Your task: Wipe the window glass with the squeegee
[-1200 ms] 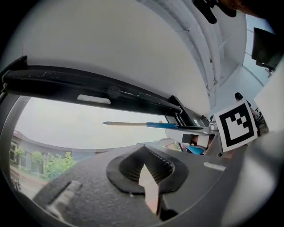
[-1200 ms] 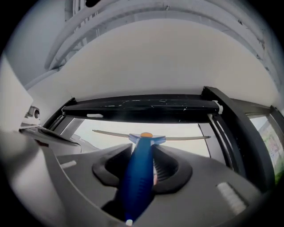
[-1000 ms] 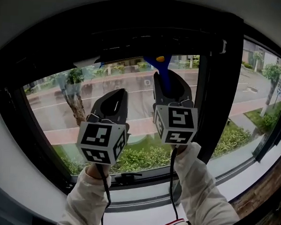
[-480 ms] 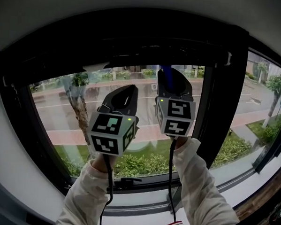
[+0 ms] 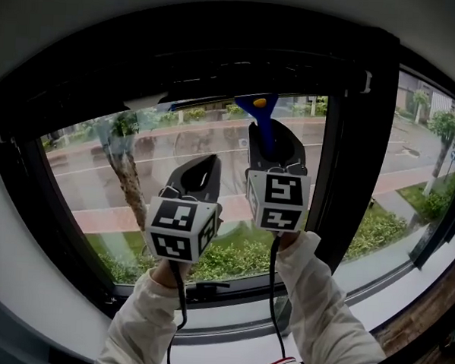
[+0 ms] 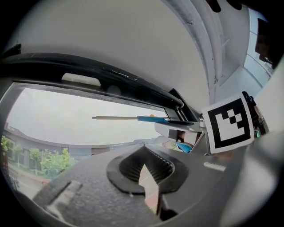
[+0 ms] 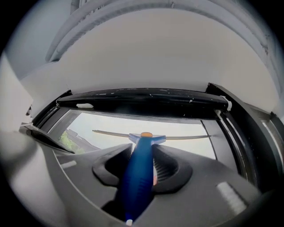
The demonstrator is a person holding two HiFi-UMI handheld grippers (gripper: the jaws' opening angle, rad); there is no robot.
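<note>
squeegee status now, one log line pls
squeegee: held by right hand-held gripper | blade near top of window glass | left hand-held gripper: shut, empty

Holds both sleeved forearms (image 5: 146, 321) upright, side by side, grippers pointing up. Carries the left gripper (image 5: 202, 167) slightly lower, jaws met at the tips with nothing between. Clamps the right gripper (image 5: 274, 138), just beside it and higher, on the blue squeegee handle (image 7: 137, 184).
</note>
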